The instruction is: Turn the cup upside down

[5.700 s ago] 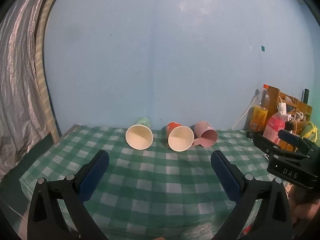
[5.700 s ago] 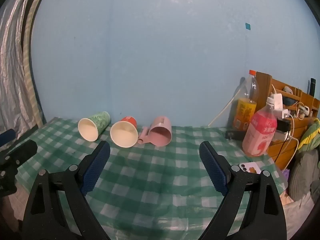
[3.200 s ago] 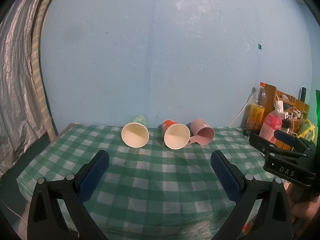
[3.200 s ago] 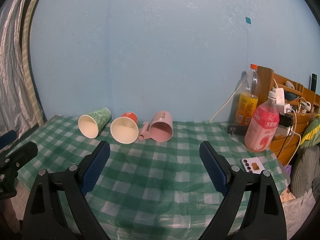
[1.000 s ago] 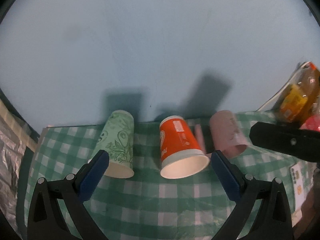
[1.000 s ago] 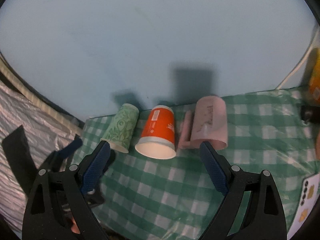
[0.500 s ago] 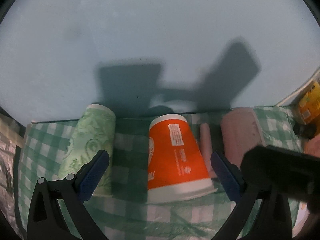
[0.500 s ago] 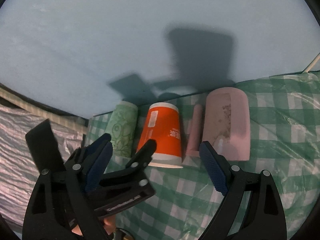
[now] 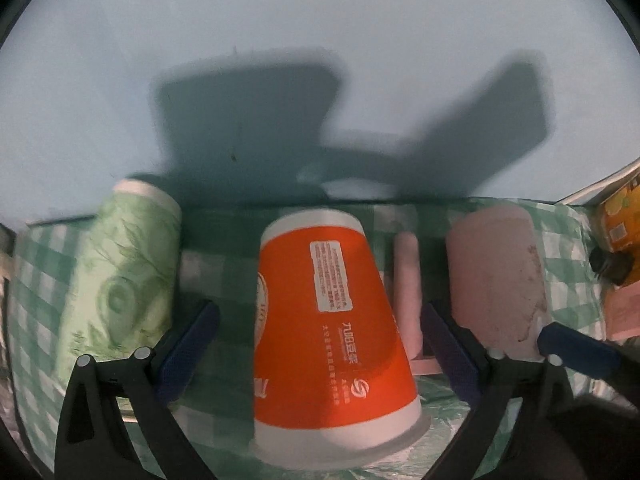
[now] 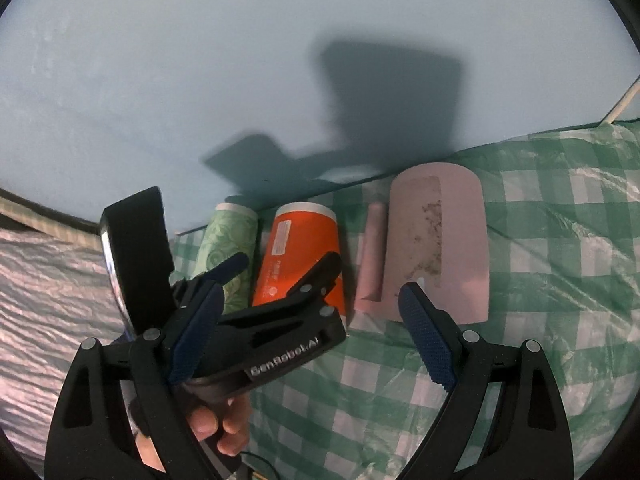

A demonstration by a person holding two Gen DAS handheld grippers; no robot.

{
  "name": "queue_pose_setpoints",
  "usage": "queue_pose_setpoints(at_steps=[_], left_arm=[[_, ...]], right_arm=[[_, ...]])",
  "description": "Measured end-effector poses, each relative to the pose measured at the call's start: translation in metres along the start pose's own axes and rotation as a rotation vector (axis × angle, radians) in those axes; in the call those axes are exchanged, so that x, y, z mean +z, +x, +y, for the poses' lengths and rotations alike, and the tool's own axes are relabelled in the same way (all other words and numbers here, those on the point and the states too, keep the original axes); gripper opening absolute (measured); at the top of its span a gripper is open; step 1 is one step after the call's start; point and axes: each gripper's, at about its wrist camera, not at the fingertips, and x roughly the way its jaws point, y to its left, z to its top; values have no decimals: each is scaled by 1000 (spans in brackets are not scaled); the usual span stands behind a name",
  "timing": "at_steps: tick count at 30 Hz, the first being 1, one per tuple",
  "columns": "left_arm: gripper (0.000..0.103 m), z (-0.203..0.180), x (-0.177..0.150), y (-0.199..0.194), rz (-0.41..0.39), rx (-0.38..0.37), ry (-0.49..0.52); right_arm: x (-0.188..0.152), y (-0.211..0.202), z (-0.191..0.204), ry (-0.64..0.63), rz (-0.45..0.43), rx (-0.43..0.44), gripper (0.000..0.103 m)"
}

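Observation:
Three cups lie on their sides on the green checked tablecloth (image 10: 560, 280), bases toward the blue wall. The orange paper cup (image 9: 328, 320) lies between my left gripper's open fingers; my left gripper (image 9: 316, 352) straddles it without closing. It also shows in the right wrist view (image 10: 296, 252), with the left gripper (image 10: 284, 272) around it. The green patterned cup (image 9: 120, 284) lies to its left. The pink mug (image 9: 496, 280) with its handle lies to its right. My right gripper (image 10: 312, 340) is open and empty, hovering just in front of the pink mug (image 10: 440, 248).
The blue wall stands directly behind the cups. An orange drink bottle (image 9: 620, 220) and a dark item stand at the far right. A silvery crinkled sheet (image 10: 48, 300) hangs off the table's left side. The person's hand (image 10: 208, 428) holds the left gripper.
Both grippers have moved forward and down toward the cups. My left gripper's fingers now flank the orange cup. My right gripper has come closer to the pink mug.

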Motion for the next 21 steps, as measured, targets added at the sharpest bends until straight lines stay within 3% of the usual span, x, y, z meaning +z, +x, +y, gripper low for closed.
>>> queue_pose_setpoints(at_steps=[1, 4, 12, 21], left_arm=[[86, 2, 1, 3, 15, -4, -4], [75, 6, 3, 13, 56, -14, 5], [74, 12, -2, -3, 11, -30, 66], [74, 18, -32, -75, -114, -55, 159]], right_arm=[[0, 1, -2, 2, 1, 1, 90], [-1, -1, -2, -4, -2, 2, 90], [-1, -12, 6, -16, -6, -4, 90], [-25, -33, 15, -72, -32, -6, 90]])
